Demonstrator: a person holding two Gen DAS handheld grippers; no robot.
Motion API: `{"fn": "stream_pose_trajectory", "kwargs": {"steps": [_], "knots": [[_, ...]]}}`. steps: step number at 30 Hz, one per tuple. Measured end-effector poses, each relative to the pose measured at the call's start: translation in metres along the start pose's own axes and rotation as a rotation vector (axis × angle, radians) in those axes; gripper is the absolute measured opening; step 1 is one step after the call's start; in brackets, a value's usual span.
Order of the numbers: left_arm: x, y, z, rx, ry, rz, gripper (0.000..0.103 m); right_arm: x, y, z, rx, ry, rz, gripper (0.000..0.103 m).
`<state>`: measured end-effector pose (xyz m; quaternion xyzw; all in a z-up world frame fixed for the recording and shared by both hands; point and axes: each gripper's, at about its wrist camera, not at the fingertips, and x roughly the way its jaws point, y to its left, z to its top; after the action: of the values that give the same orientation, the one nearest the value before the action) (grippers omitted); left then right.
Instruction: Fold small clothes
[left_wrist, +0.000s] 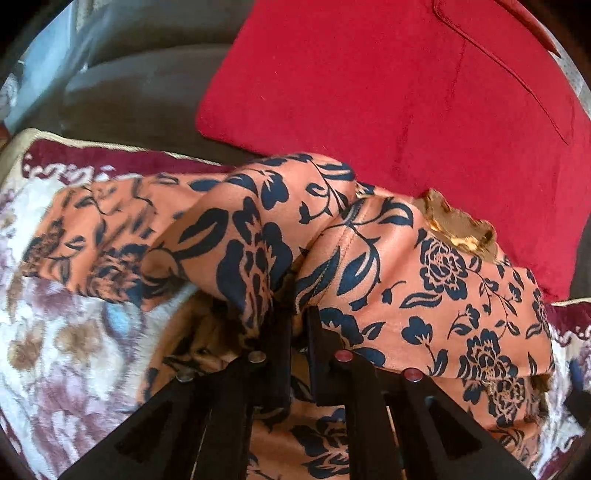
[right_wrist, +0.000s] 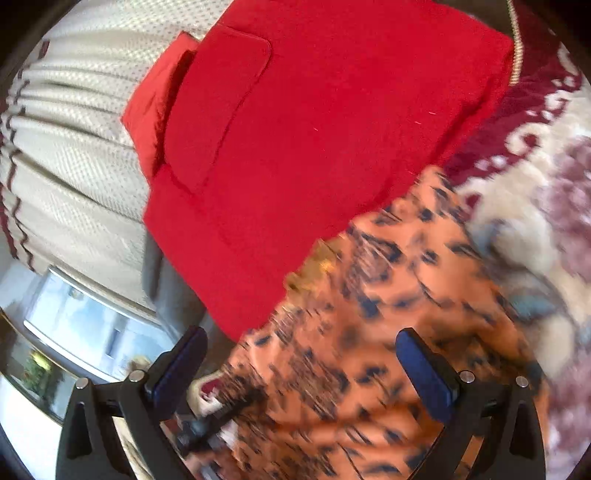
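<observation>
The left gripper has its 2 black fingers pressed close together on a raised fold of the orange floral garment, so the cloth is pinched between them and rises in a ridge just ahead of the tips. This garment, orange with dark blue flowers, lies spread on a floral blanket of white, purple and brown, and it reaches to both sides of the gripper. A small gold-brown trim piece sits at its far edge, touching a red cushion behind it. A dark grey sofa surface shows beside the cushion. The right gripper has its 2 blue-padded fingers spread wide apart with nothing clamped between them; it hangs over the same garment, which is blurred here. Beyond lie the red cushion and a cream curtain.
</observation>
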<state>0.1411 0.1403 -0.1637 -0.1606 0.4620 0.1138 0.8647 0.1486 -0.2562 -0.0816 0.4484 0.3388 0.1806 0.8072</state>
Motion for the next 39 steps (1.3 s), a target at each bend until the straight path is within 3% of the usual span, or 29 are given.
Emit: {"fn": "stream_pose_trajectory", "kwargs": {"steps": [2, 3, 5, 6, 10, 12, 16, 19, 20, 21, 23, 25, 27, 30, 32, 37, 39], "knots": [[-0.003, 0.003, -0.002, -0.003, -0.010, 0.023, 0.008, 0.030, -0.004, 0.017, 0.050, 0.075, 0.090, 0.103], [-0.005, 0.006, -0.003, -0.008, -0.005, 0.022, 0.008, 0.040, -0.008, 0.020, 0.067, 0.099, 0.093, 0.103], [-0.007, 0.008, -0.003, -0.002, 0.000, 0.012, 0.008, 0.077, -0.032, 0.018, 0.111, 0.222, -0.038, 0.101], [-0.009, 0.007, -0.002, 0.009, -0.004, 0.012, 0.009, 0.098, -0.048, 0.011, 0.154, 0.323, -0.136, 0.101], [0.005, 0.007, 0.005, -0.011, 0.002, -0.009, 0.011, 0.081, -0.012, 0.012, 0.030, 0.223, -0.091, 0.101], [0.009, 0.013, 0.005, -0.015, 0.010, -0.031, 0.011, 0.083, 0.003, 0.010, -0.030, 0.220, -0.087, 0.101], [0.001, 0.027, 0.013, -0.046, 0.049, -0.134, 0.013, 0.115, -0.021, -0.001, -0.024, 0.331, -0.254, 0.101], [-0.015, 0.041, 0.016, -0.061, 0.054, -0.188, 0.021, 0.096, -0.002, -0.005, -0.096, 0.248, -0.242, 0.101], [-0.025, 0.049, 0.016, -0.063, 0.031, -0.219, 0.029, 0.090, 0.007, -0.009, -0.125, 0.235, -0.228, 0.101], [-0.033, 0.057, 0.014, -0.071, 0.012, -0.236, 0.045, 0.084, 0.015, -0.014, -0.155, 0.226, -0.217, 0.101], [-0.049, 0.089, 0.011, -0.141, -0.052, -0.240, 0.063, 0.077, 0.024, -0.025, -0.208, 0.219, -0.220, 0.101], [-0.054, 0.131, 0.012, -0.261, -0.091, -0.254, 0.064, 0.069, 0.028, -0.040, -0.250, 0.217, -0.228, 0.101], [-0.045, 0.162, 0.014, -0.370, -0.067, -0.278, 0.064, 0.064, 0.029, -0.051, -0.266, 0.214, -0.228, 0.101], [-0.023, 0.216, 0.016, -0.612, -0.039, -0.366, 0.064, 0.063, 0.024, -0.070, -0.271, 0.217, -0.230, 0.101], [-0.008, 0.240, 0.013, -0.730, -0.026, -0.368, 0.063, 0.065, 0.020, -0.075, -0.262, 0.224, -0.235, 0.101], [0.000, 0.259, -0.001, -0.839, -0.004, -0.337, 0.064, 0.063, 0.022, -0.075, -0.259, 0.220, -0.239, 0.101], [0.000, 0.255, -0.005, -0.832, -0.011, -0.340, 0.064, 0.063, 0.022, -0.075, -0.258, 0.219, -0.240, 0.101]]}}
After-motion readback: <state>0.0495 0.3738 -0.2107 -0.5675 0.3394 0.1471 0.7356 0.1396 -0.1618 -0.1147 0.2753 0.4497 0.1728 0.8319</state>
